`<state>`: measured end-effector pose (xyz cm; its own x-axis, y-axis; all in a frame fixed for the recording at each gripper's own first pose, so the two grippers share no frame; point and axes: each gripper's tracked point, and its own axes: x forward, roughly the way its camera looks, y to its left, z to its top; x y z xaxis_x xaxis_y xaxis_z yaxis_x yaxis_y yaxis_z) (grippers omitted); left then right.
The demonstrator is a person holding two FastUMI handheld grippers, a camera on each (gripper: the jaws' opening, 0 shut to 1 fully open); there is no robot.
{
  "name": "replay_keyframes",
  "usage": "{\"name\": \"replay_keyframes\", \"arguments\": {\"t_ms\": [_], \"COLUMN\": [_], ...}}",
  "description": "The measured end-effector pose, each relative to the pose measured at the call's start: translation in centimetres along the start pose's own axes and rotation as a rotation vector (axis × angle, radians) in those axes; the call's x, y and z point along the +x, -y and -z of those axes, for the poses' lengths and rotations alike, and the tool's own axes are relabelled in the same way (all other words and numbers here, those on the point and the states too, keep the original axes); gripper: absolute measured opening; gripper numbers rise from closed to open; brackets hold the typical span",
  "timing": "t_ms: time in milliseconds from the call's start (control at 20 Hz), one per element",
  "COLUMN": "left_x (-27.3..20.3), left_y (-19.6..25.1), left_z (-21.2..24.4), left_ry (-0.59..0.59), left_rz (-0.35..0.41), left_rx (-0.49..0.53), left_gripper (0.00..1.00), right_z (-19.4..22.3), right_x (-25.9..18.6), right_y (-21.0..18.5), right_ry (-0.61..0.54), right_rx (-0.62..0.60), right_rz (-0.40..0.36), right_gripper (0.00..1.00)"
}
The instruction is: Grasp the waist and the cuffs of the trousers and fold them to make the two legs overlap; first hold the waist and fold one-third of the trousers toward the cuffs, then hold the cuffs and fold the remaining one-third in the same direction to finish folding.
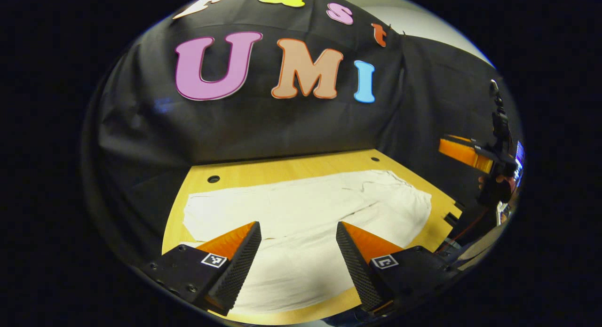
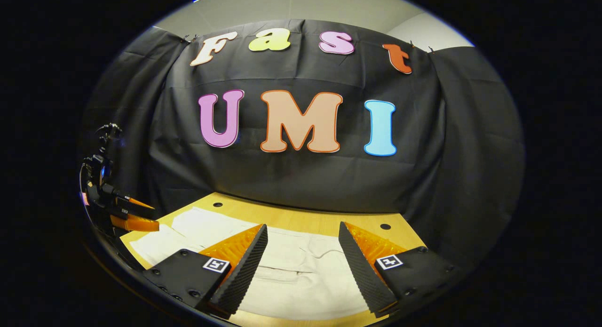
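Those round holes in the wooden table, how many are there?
2 can be seen. One hole sits near the table's far left corner, beyond the white trousers; the other hole sits near the far right corner. The trousers may cover more.

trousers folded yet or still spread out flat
Spread flat: the trousers lie full length on the table, both legs side by side, no fold.

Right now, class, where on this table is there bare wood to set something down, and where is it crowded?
The trousers cover most of the table. Bare wood runs as a strip between their far edge and the black cloth wall, and a narrower margin lies along the near edge. The middle is crowded: the open left gripper and open right gripper hover over the cloth.
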<state>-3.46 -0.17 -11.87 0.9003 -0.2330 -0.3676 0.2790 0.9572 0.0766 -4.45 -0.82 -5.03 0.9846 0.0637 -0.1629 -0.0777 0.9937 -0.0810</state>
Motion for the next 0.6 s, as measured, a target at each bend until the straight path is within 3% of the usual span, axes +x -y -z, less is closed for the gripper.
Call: {"name": "replay_keyframes", "arguments": {"t_ms": [200, 350, 600], "left_x": [-0.2, -0.6, -2.2], "left_y": [0.1, -0.1, -2.3], "left_z": [4.9, 8.5, 13.6], "left_ry": [-0.172, -0.307, -0.464], "left_rz": [0.104, 0.179, 0.224], "left_rx": [0.119, 0.149, 0.291], "left_gripper": [0.95, 0.95, 0.93], "right_z": [0.6, 1.4, 2.5], "right_x": [-0.8, -1.3, -2.4], "right_y": [0.4, 0.8, 1.5], "right_ry": [-0.015, -0.037, -0.057], "right_rx": [-0.01, 0.018, -0.007], "right_rz": [0.027, 0.04, 0.072], "right_gripper": [0.94, 0.98, 0.99]}}
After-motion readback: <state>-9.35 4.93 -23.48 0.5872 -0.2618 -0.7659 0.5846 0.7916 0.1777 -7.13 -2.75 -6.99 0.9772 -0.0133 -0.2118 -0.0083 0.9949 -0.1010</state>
